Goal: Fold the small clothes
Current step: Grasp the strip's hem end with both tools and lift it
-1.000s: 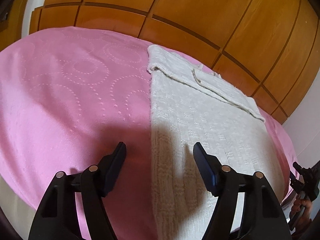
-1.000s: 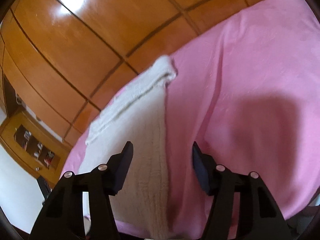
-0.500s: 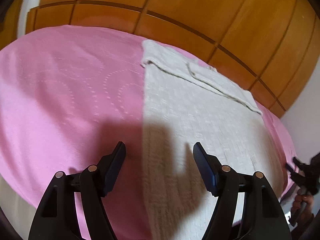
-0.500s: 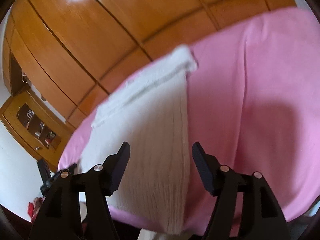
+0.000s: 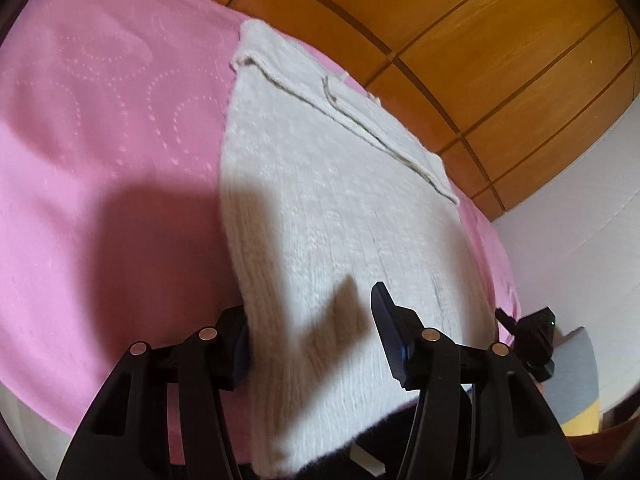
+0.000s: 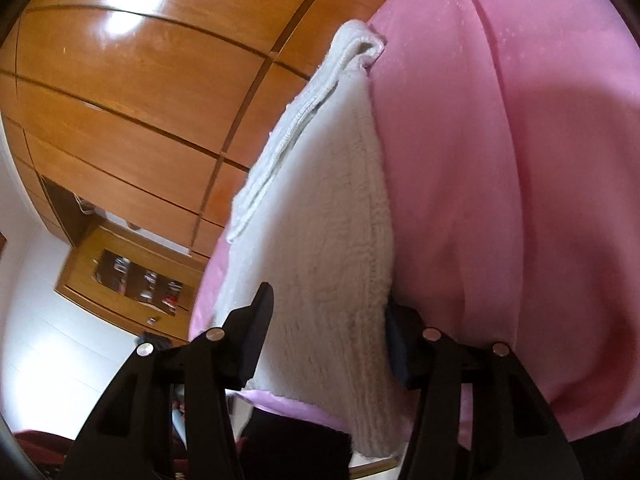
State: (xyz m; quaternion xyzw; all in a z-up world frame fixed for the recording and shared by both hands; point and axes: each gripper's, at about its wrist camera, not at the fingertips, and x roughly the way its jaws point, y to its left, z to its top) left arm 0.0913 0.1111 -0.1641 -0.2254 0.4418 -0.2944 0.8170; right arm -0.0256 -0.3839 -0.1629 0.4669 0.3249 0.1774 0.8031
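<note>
One white knitted sweater [image 5: 340, 208] lies flat on one pink bedspread [image 5: 100, 140], its near hem hanging off the bed's edge. Two grippers, both spread wide: the left gripper [image 5: 312, 332] straddles the hem's left corner, the right gripper [image 6: 328, 328] the right corner. Neither has closed on anything. If either pinches too shallow, I'd expect the thick knit to slip free, or the bedspread underneath to get caught too. Behind stands one wooden wardrobe [image 5: 480, 40]

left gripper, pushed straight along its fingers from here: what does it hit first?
Likely the white knit garment: its near edge already lies between the open fingers of the left gripper, over the pink bedspread. Depth is unclear.
</note>
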